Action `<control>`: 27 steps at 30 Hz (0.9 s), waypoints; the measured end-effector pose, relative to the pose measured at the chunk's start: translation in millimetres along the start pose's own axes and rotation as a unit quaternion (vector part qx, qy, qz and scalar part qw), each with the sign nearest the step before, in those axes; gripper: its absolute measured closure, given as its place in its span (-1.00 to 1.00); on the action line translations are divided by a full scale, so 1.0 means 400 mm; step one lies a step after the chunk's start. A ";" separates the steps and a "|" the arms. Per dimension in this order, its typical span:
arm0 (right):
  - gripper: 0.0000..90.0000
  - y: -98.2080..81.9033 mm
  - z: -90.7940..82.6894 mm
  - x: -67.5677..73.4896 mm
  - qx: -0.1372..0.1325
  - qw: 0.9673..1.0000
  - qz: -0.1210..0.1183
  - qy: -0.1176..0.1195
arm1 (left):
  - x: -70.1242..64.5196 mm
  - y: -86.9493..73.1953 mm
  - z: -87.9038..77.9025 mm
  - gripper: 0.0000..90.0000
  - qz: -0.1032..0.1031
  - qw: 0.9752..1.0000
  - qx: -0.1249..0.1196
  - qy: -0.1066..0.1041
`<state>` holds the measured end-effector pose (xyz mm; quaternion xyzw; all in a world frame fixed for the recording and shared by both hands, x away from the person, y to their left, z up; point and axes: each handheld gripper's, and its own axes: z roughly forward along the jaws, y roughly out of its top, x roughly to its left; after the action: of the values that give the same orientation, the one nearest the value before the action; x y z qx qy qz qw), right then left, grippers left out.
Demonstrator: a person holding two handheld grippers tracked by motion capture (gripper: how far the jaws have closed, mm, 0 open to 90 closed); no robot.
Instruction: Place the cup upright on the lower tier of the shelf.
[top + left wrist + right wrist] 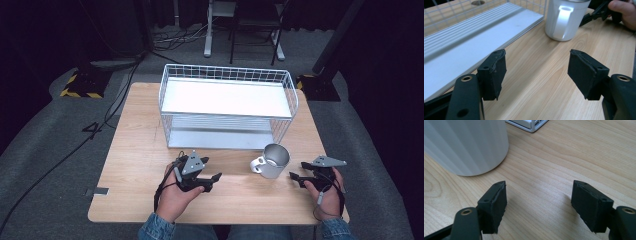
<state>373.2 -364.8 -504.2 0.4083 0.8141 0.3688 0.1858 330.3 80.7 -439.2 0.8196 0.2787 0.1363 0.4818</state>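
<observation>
Right gripper (296,178) sits low on the table (135,150), jaws spread wide, nothing between them; the mug (270,161) stands upright just beside it, off to its left. In the right gripper view the mug wall (466,145) is close ahead and left of the gap, not inside it. Left gripper (214,181) also spread and empty, resting on the table on the mug's other side, pointed at it; the left gripper view has the mug's handle (564,21) facing it, with the right gripper (596,13) just past the mug. Behind the mug, a white wire rack (227,107) with two shelves, near but apart.

Risks, as I judge: mug is off-centre to the right jaws, so closing from here would probably clip the smooth round wall and shove or tip it toward the rack. Both grippers closing in at once could bump each other
</observation>
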 end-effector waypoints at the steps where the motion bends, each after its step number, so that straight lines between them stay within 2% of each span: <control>1: -0.35 0.000 0.000 0.000 0.000 1.000 0.000 0.000 | -0.008 0.010 0.009 -0.30 0.004 1.000 0.000 -0.004; 8: -0.35 0.000 0.000 0.000 0.000 1.000 0.000 0.000 | -0.030 0.040 0.040 -0.32 0.014 1.000 -0.002 -0.016; 12: -0.35 0.000 0.000 0.000 0.000 1.000 0.000 0.000 | -0.045 0.061 0.071 -0.35 0.024 0.999 -0.004 -0.031; 13: -0.35 0.000 0.000 0.000 0.000 1.000 0.000 0.000 | -0.052 0.069 0.088 -0.35 0.026 0.999 -0.006 -0.040; 14: -0.35 0.000 0.000 0.000 0.000 1.000 0.000 0.000 | -0.052 0.069 0.088 -0.35 0.026 0.999 -0.006 -0.040; 17: -0.35 0.000 0.000 0.000 0.000 1.000 0.000 0.000 | -0.064 0.075 0.117 -0.35 0.012 0.998 -0.012 -0.057; 22: -0.35 0.000 0.000 0.000 0.000 1.000 0.000 0.000 | -0.076 0.082 0.142 -0.34 0.013 0.998 -0.017 -0.066; 27: -0.35 0.000 0.000 0.000 0.000 1.000 0.000 0.000 | -0.079 0.090 0.181 -0.34 0.005 0.996 -0.033 -0.083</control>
<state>373.2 -364.8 -504.2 0.4082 0.8141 0.3688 0.1859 351.9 -3.3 -442.7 0.8131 0.2291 0.0792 0.5293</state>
